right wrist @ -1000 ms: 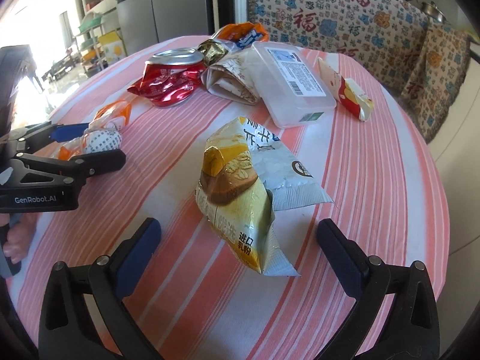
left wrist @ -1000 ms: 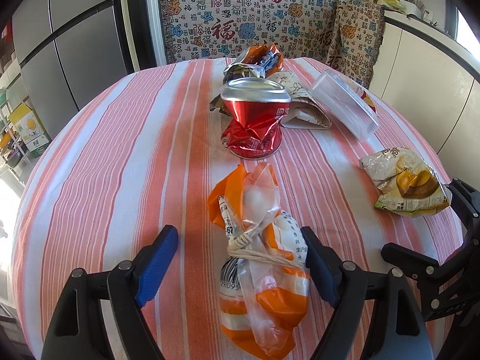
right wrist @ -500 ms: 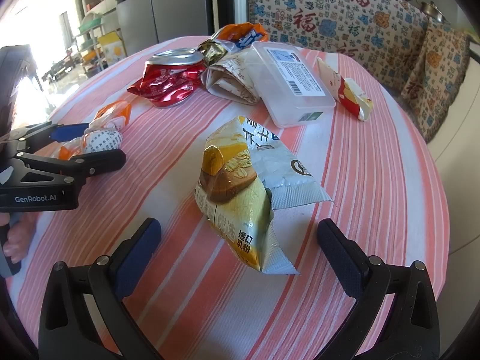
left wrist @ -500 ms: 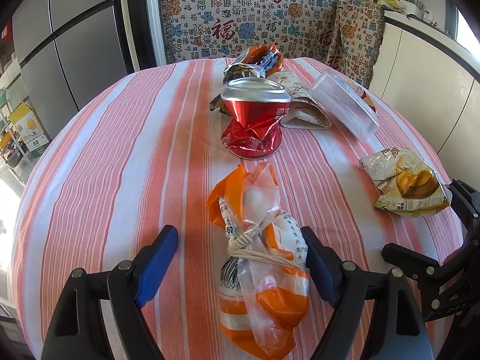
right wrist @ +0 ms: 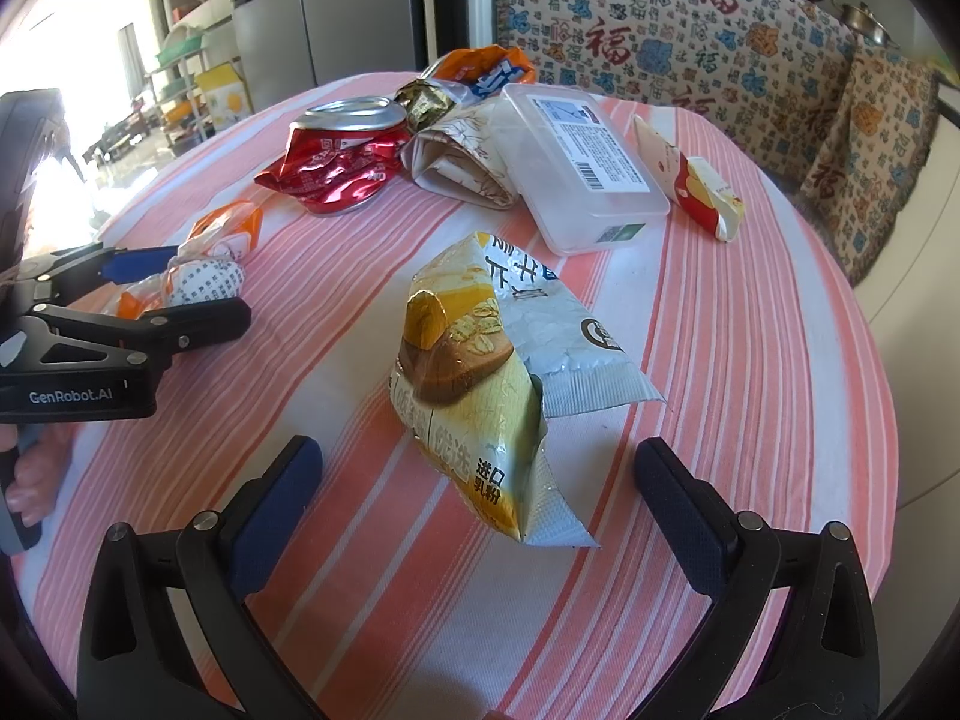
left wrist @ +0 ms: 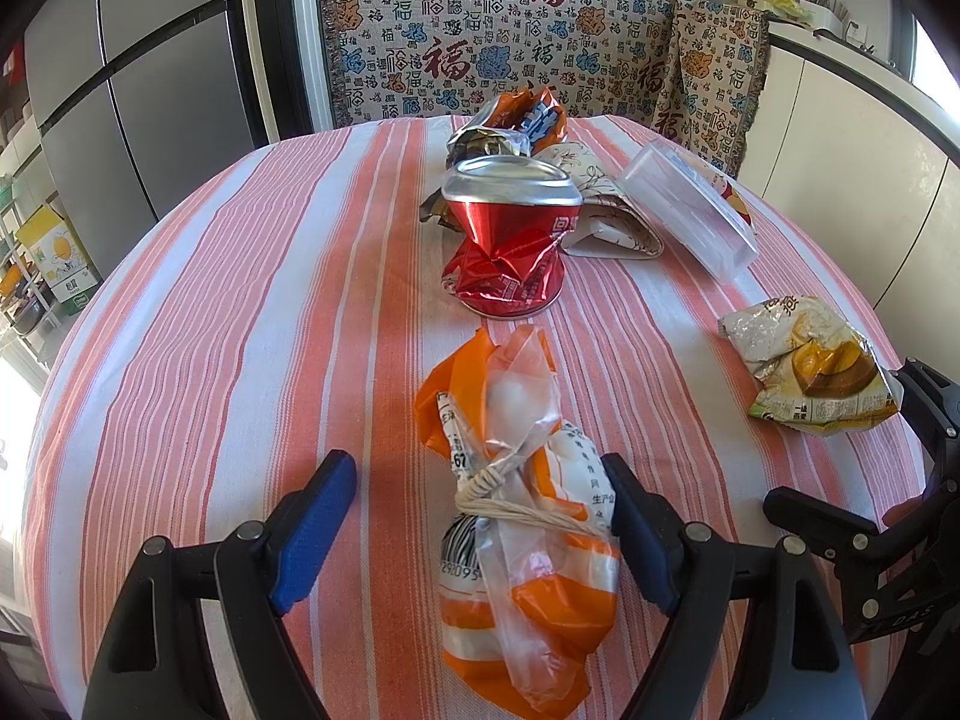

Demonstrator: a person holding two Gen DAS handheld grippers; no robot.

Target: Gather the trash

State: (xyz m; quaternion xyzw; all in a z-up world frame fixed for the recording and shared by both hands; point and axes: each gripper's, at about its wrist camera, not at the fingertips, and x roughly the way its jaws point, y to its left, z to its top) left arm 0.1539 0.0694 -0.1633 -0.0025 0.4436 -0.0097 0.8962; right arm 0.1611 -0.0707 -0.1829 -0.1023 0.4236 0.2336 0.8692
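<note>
My left gripper [left wrist: 474, 516] stands wide, one finger on each side of the orange-and-white tied bag [left wrist: 522, 540], which lies on the striped tablecloth [left wrist: 240, 330]; the right pad is just beside the bag, and I cannot tell whether it touches. My right gripper [right wrist: 474, 510] also stands wide, with the yellow snack packet [right wrist: 480, 372] lying between its fingers, untouched. Beyond the bag, the crushed red can [left wrist: 510, 240] stands upright. A clear plastic box [right wrist: 576, 162] lies near it.

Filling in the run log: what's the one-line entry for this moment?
left gripper: open, straddling orange wrapper | right gripper: open, straddling yellow snack bag | crushed red can: untouched
</note>
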